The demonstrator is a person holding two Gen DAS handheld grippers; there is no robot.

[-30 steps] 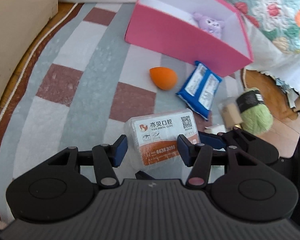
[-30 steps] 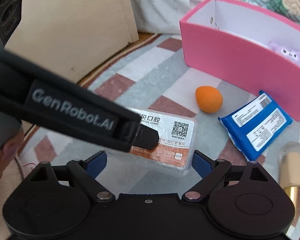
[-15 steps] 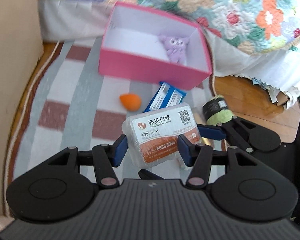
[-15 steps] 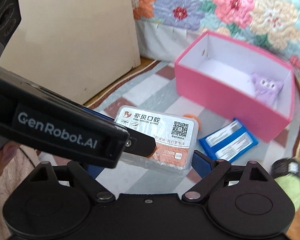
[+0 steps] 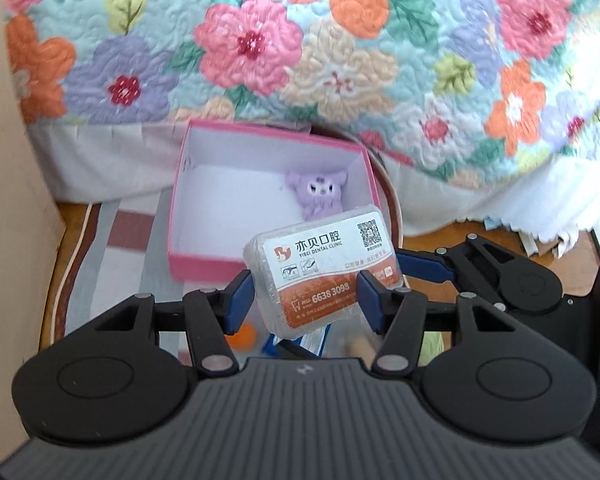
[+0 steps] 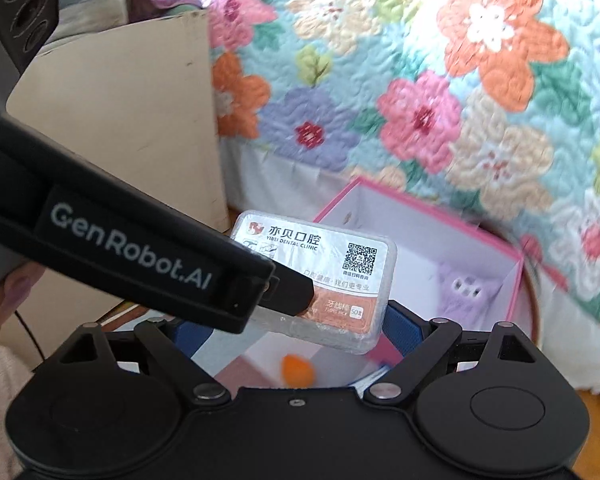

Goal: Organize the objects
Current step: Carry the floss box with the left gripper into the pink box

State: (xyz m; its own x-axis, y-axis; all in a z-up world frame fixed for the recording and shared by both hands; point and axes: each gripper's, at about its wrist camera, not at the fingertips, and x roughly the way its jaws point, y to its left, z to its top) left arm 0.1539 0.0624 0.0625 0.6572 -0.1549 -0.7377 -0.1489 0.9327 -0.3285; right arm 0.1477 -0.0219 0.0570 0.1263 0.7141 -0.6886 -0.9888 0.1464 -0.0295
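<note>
My left gripper [image 5: 304, 296] is shut on a clear floss-pick box with a white and orange label [image 5: 322, 272] and holds it in the air, just in front of the pink box [image 5: 204, 268]. A purple plush toy [image 5: 318, 194] lies inside the pink box. In the right wrist view the floss-pick box [image 6: 324, 276] hangs above the rug with the left gripper's black body across it. My right gripper [image 6: 300, 322] is open just below and around the floss-pick box, not touching it. The pink box [image 6: 512, 276] stands behind.
An orange sponge egg [image 6: 297, 369] and a blue packet [image 5: 314, 340] lie on the striped rug [image 5: 128, 240] below. A flowered quilt [image 5: 340, 40] hangs behind the box. A beige board [image 6: 132, 128] stands at the left.
My left gripper has lifted the floss-pick box off the rug and carried it up and toward the pink box. The right gripper has risen alongside, still open.
</note>
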